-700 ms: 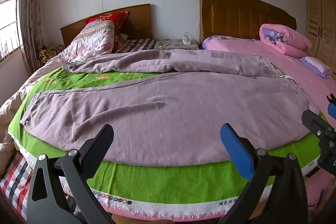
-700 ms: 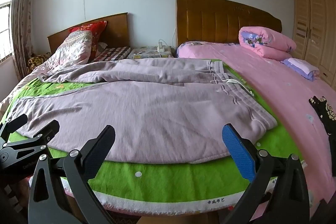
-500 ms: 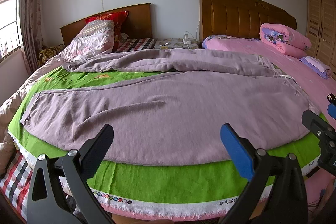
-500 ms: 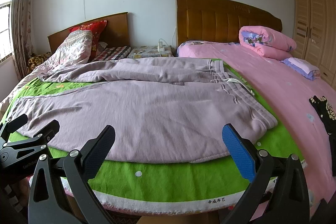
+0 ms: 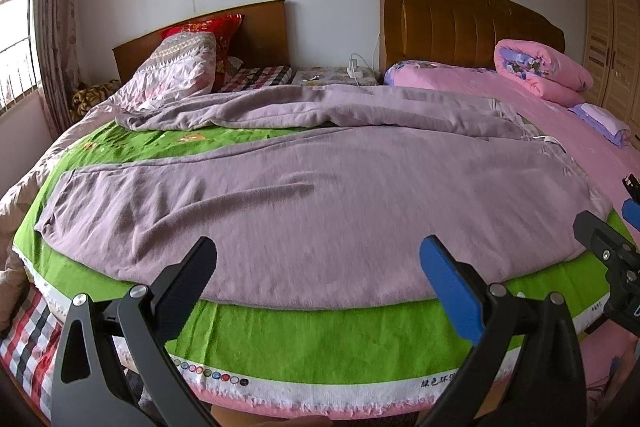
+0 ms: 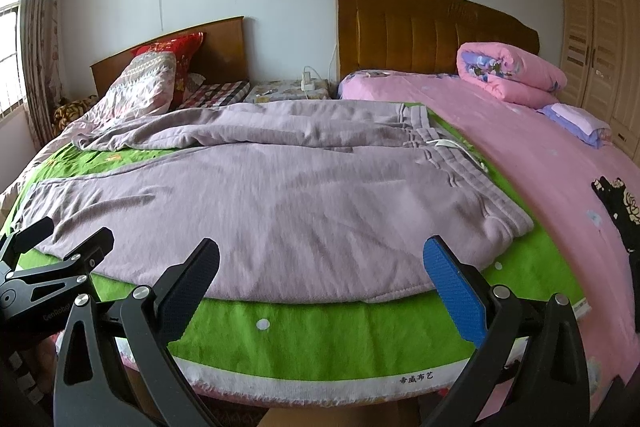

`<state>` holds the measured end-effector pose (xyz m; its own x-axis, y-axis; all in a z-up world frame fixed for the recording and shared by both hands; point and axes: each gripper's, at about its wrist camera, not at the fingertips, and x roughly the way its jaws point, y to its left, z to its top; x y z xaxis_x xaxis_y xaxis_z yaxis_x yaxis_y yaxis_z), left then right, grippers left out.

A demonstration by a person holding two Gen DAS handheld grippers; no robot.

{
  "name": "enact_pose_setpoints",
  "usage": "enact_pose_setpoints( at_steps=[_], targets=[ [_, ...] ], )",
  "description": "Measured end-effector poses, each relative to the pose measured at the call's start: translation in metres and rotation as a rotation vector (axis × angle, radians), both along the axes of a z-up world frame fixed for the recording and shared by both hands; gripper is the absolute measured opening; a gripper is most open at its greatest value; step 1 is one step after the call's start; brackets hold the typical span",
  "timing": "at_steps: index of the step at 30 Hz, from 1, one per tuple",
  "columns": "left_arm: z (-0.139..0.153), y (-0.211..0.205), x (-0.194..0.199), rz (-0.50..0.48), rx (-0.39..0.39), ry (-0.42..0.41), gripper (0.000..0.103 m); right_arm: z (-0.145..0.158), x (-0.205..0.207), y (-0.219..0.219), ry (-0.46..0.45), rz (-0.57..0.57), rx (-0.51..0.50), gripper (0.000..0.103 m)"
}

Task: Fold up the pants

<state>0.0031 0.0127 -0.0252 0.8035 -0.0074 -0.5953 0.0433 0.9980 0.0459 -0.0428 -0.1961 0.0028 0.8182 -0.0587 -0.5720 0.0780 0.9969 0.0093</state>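
While both grippers, left gripper (image 5: 318, 269) and right gripper (image 6: 320, 269), hover spread as before, pants (image 5: 304, 207) lie unmoved.

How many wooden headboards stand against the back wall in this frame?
2: a lower headboard on the left behind the red pillow, and a taller headboard on the right behind the pink bed.

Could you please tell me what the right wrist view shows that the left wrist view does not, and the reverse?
Only the right wrist view shows the black patterned garment on the pink bedspread. Only the left wrist view shows the red checked cloth at the bed's near-left corner. Both share the lilac fleece pants spread unfolded on the green cloth, with both claws open.
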Motion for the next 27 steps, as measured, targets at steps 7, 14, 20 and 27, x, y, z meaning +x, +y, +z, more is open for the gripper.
enact_pose_setpoints(
  at_steps=[7,14,20,27],
  targets=[
    [-0.011,0.0,0.004,-0.009,0.001,0.034,0.102,-0.008,0.003,-0.002,-0.024,0.003,-0.017,0.099],
    [-0.014,0.0,0.01,-0.009,0.019,0.044,0.102,-0.011,0.011,-0.01,-0.026,-0.012,0.004,0.099],
    [-0.007,-0.005,0.025,-0.039,0.023,0.048,0.102,-0.009,0.025,-0.014,0.01,-0.021,0.015,0.099],
    [0.013,-0.009,0.057,-0.113,-0.041,0.061,0.102,0.003,0.055,-0.025,0.06,0.053,0.079,0.099]
  ],
)
